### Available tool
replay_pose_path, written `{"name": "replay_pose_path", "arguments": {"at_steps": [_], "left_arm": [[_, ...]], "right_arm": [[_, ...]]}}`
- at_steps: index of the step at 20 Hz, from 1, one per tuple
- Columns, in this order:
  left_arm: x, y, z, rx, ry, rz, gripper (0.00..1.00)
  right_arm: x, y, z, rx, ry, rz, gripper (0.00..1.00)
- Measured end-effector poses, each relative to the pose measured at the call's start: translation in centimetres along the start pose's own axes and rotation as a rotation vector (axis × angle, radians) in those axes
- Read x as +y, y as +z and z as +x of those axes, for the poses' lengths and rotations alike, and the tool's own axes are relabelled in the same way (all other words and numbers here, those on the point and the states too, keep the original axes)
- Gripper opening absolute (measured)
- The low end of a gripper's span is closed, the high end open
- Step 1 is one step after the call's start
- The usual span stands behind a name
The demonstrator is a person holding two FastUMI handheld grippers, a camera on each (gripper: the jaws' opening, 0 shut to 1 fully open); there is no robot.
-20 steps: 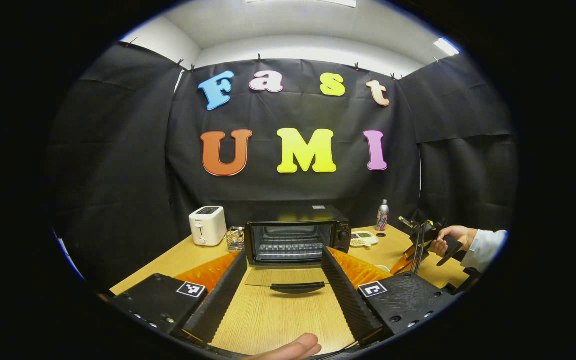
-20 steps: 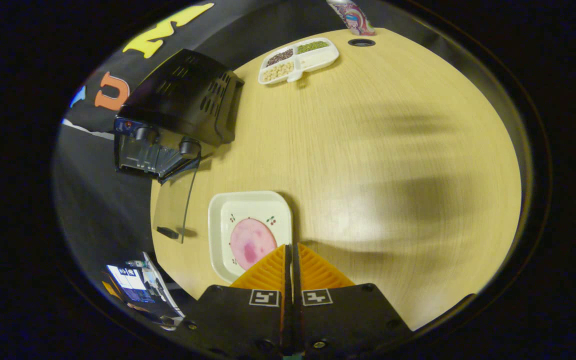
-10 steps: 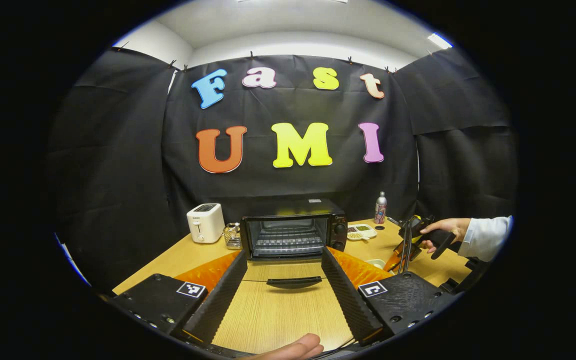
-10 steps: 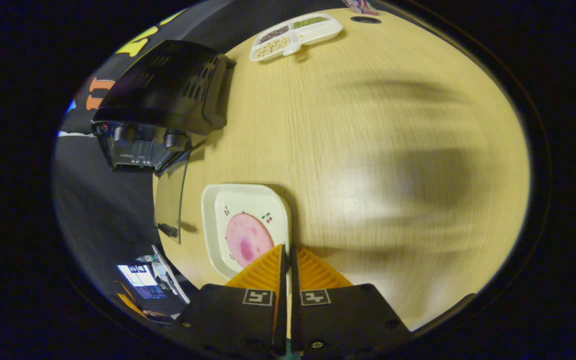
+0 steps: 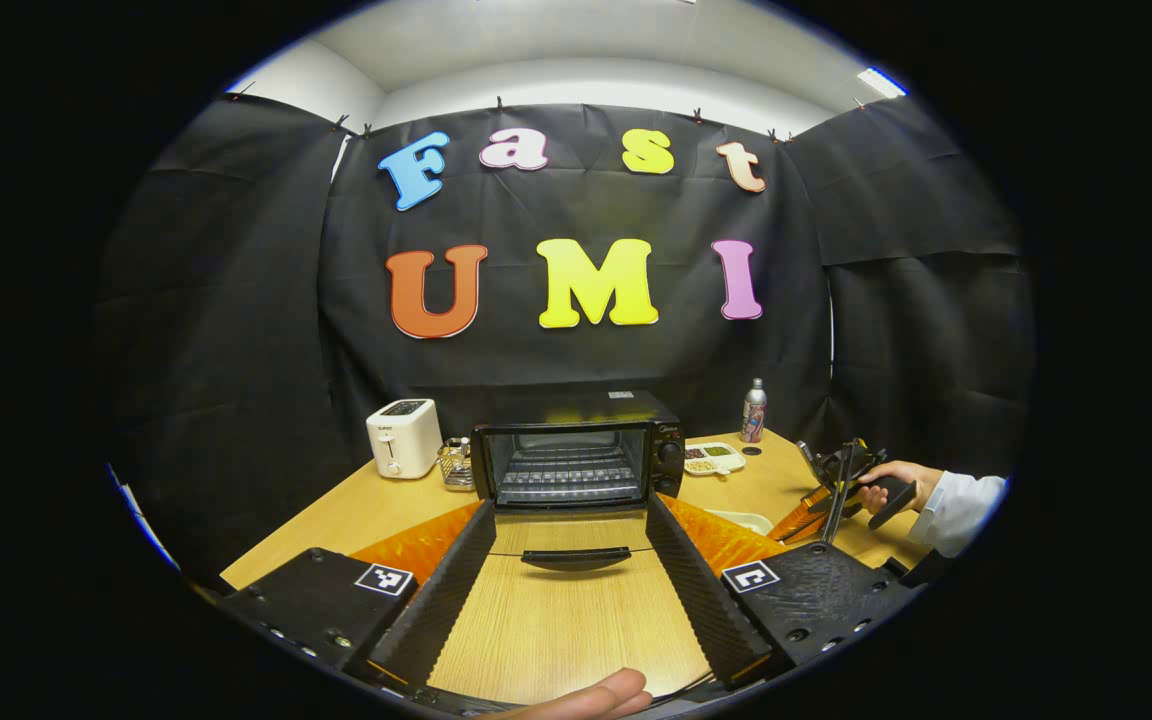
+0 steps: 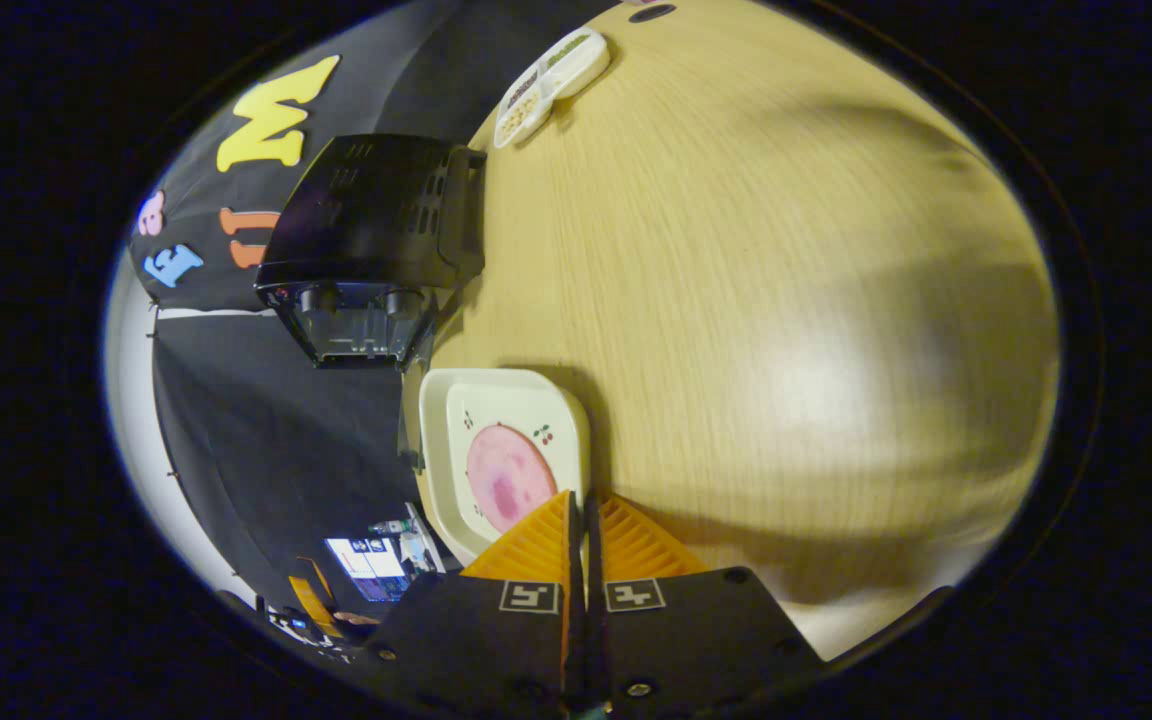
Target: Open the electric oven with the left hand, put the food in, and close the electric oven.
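Note:
The black electric oven [image 5: 576,450] stands mid-table with its glass door [image 5: 576,545] dropped flat toward me, rack showing inside. My left gripper [image 5: 568,510] is open, its fingers spread on either side of the door handle, touching nothing. A white square plate [image 6: 501,400] carries a round pink slice of food [image 6: 504,478]. My right gripper [image 6: 581,497] is shut on the plate's near rim, to the right of the oven [image 6: 376,240] and in front of it. The left gripper view shows that gripper [image 5: 808,512] held by a hand [image 5: 894,485], with the plate [image 5: 736,520] beside it.
A white toaster [image 5: 401,450] and a small wire basket [image 5: 454,465] stand left of the oven. A divided snack dish [image 5: 714,458] and a bottle [image 5: 754,410] are at the back right. The wooden table [image 6: 756,300] spreads wide to the right of the plate.
The left gripper has drawn back from the oven, still open. The right gripper has swung round with the plate in its grip, so the oven now sits straight beyond the plate.

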State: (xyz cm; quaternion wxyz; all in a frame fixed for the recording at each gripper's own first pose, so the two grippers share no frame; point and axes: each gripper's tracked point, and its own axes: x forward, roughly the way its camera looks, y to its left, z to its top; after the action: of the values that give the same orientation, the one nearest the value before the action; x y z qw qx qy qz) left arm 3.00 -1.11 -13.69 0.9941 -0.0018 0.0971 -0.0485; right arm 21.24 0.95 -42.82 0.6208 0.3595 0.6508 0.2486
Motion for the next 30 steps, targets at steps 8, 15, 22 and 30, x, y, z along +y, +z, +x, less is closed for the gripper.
{"name": "replay_pose_path", "arguments": {"at_steps": [8, 15, 22, 30], "left_arm": [[1.2, -0.7, -1.9, -0.038, -0.012, 0.016, 0.96], [4.5, -2.4, -3.4, -0.039, 0.016, 0.003, 0.96], [8.8, -3.6, -4.4, -0.042, 0.083, -0.026, 0.96], [13.6, -5.5, -5.1, -0.030, 0.202, 0.033, 0.96]], "right_arm": [[4.9, -1.5, -2.5, -0.042, -0.102, -0.098, 0.00], [14.1, -2.7, 1.0, -0.019, -0.123, -0.179, 0.04], [19.6, 0.6, 6.8, -0.056, -0.148, -0.110, 0.04], [23.2, 7.9, 12.2, -0.327, -0.222, -0.007, 0.04]]}}
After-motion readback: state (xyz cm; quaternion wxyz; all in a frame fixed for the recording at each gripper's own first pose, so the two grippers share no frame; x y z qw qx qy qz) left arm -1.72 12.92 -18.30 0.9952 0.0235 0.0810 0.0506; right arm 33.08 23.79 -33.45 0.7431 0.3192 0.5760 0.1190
